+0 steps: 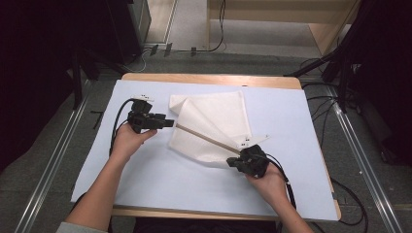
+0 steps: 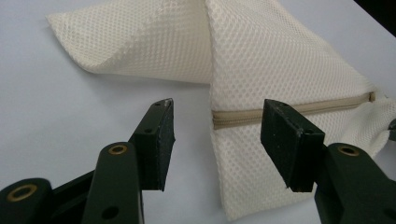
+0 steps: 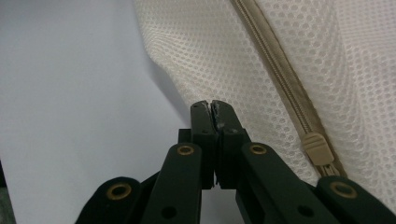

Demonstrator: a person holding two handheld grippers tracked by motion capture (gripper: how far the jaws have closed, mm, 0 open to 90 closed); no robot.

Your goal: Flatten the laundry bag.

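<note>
A cream mesh bag (image 1: 214, 121) with a beige zipper (image 1: 204, 138) lies on the pale sheet (image 1: 160, 174), its upper left corner folded over. My left gripper (image 1: 170, 123) is at the zipper's left end. In the left gripper view it (image 2: 217, 126) stands open, and the zipper end (image 2: 238, 117) and the bag's edge (image 2: 280, 60) lie just beyond the gap, untouched. My right gripper (image 1: 233, 161) is at the zipper's right end. In the right gripper view it (image 3: 214, 109) is shut, tips against the mesh (image 3: 224, 51), with nothing visible between the pads. The zipper pull (image 3: 316, 148) lies just to its right.
The sheet covers a wooden table (image 1: 209, 79) whose edges show at the back and front. Black cables (image 1: 350, 194) trail off the right side, and metal rails (image 1: 53, 165) run along the floor on both sides. Bare sheet lies in front of the bag.
</note>
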